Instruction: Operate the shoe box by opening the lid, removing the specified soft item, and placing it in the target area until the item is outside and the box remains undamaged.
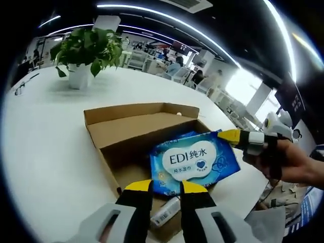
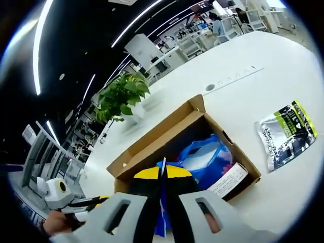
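Room, left gripper view: white round-edged table is seen in an open office, with ceiling light strips above and desks behind.
Plant: a green leafy plant in a white pot is set on the far part of the table.
Box: an open brown cardboard shoe box lies on the table, its lid folded back on the far side.
Soft item: a blue soft pack of wet wipes with a white label is held tilted over the box's open interior, its far corner pinched by the right gripper, which enters from the right in a person's hand.
Other contents: a small white tube-like object is seen lying low in the box.
Left gripper: its yellow-tipped black jaws are parted by a narrow gap with nothing between them, just before the pack's near edge.
Room, right gripper view: the same table, plant and box are seen.
Right jaws: the right gripper is closed on an edge of the blue pack, which lies partly inside the box.
Side item: a silver, green and black foil pouch lies on the table well apart from the box.
Left gripper, seen here: it appears at lower left, held in a hand.
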Tool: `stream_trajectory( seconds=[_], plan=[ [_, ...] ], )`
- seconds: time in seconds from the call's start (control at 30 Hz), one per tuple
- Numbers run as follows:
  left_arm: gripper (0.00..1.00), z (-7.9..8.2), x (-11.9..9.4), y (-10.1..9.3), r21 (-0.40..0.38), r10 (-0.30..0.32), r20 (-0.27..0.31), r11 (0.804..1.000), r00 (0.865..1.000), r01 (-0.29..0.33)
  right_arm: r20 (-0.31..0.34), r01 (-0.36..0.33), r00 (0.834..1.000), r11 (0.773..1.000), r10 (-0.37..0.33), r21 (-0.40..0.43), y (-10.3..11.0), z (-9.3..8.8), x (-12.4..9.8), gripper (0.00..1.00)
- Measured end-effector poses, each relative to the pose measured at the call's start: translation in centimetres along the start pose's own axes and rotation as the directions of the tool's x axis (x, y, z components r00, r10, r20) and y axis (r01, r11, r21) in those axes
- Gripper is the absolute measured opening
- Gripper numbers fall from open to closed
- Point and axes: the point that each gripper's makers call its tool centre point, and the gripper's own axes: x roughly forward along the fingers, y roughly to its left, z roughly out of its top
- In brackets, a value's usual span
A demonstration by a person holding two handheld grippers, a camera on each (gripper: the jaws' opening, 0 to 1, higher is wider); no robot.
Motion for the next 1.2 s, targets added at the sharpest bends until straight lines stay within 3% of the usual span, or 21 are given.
stream_trajectory(
  seconds=[0.33,0.67,0.93,1.03,1.2],
  plan=[
    [0.21,0.7,3.1,-1.7,0.043,-0.036,-0.039,0.998,0.999,0.038,0.042,0.016,0.999,0.998,-0.019,0.067,-1.9,0.7,-1.0,0.00],
    [0.21,-0.2,5.6,-0.5,0.083,0.010,-0.126,0.997,0.992,0.000,0.038,0.045,0.998,0.992,-0.049,0.114,-4.2,0.5,-1.6,0.00],
    [0.22,-0.9,6.6,0.1,0.068,0.020,-0.186,0.998,0.982,-0.008,0.025,0.064,0.997,0.985,-0.069,0.158,-5.9,-0.1,-2.0,0.01],
    [0.23,-1.1,6.9,-0.2,0.031,-0.001,-0.218,0.999,0.976,0.008,0.022,0.063,0.997,0.983,-0.068,0.174,-6.3,-0.3,-2.0,0.01],
    [0.21,-0.9,7.6,-0.4,-0.025,-0.036,-0.219,0.999,0.975,0.031,0.017,0.053,0.998,0.984,-0.057,0.172,-6.2,-0.3,-2.0,0.01]
  ],
)
